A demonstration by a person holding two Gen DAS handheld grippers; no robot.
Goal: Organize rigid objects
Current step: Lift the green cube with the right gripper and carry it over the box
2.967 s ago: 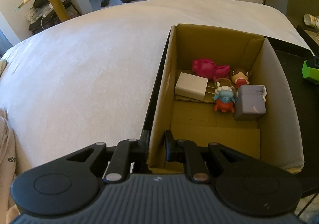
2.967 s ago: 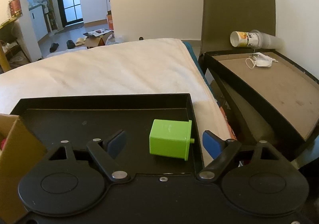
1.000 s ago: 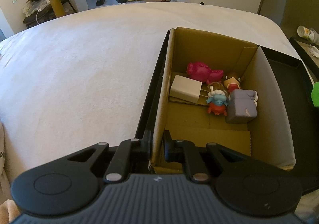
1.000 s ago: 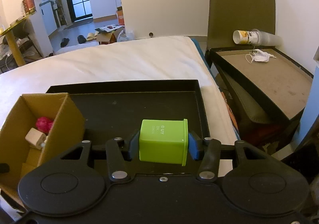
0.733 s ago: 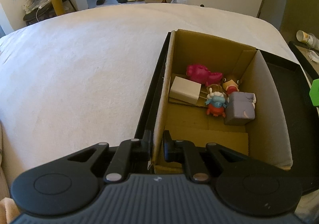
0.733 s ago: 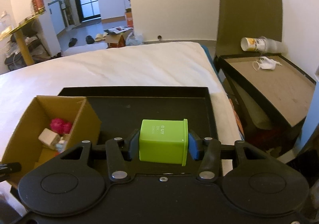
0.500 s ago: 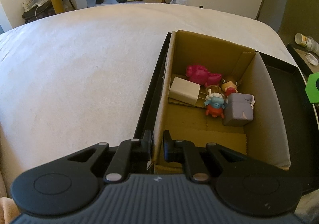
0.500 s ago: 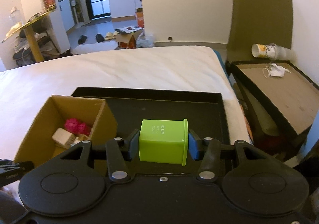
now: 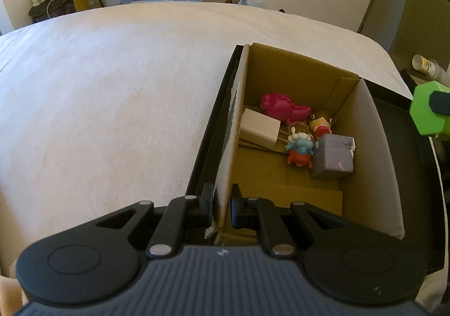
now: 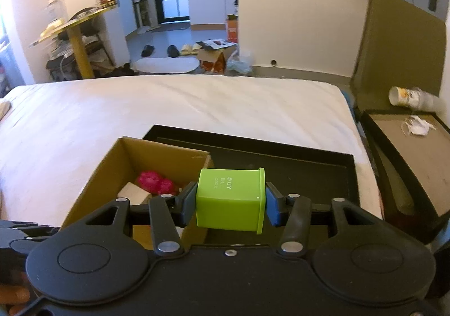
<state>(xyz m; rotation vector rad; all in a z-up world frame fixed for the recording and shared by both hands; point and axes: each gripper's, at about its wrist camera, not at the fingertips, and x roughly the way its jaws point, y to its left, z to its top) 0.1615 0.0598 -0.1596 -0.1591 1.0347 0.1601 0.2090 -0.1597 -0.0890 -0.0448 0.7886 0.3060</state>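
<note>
**Box wall clamped on the left, green cube carried on the right**

Left wrist view: Your left gripper (image 9: 221, 207) was closed narrow on the near left wall of the cardboard box (image 9: 371, 175), one finger outside the wall and one inside. The box stood in a black tray (image 9: 209, 147) that lay on a white bed (image 9: 112, 91). At the far end of the box floor lay a pink toy (image 9: 281, 109), a beige block (image 9: 260, 128), a small blue and red figure (image 9: 300, 148), a brown and red figure (image 9: 322, 122) and a grey cube (image 9: 333, 158), all close together. The near part of the box floor was bare cardboard. At the right edge of this view, the green cube (image 9: 426, 112) hung above the tray, well clear of the box.

Right wrist view: Your right gripper (image 10: 230, 205) held the green cube (image 10: 229, 199) between its blue pads (image 10: 271, 207), one pad pressed on each side. The cube was off every surface, in front of the right wall of the box (image 10: 107, 172) and the tray (image 10: 281, 167). The pink toy (image 10: 153, 181) and the beige block (image 10: 132, 193) showed inside the box. To the right, a paper cup (image 10: 407, 96) lay on its side.
</note>
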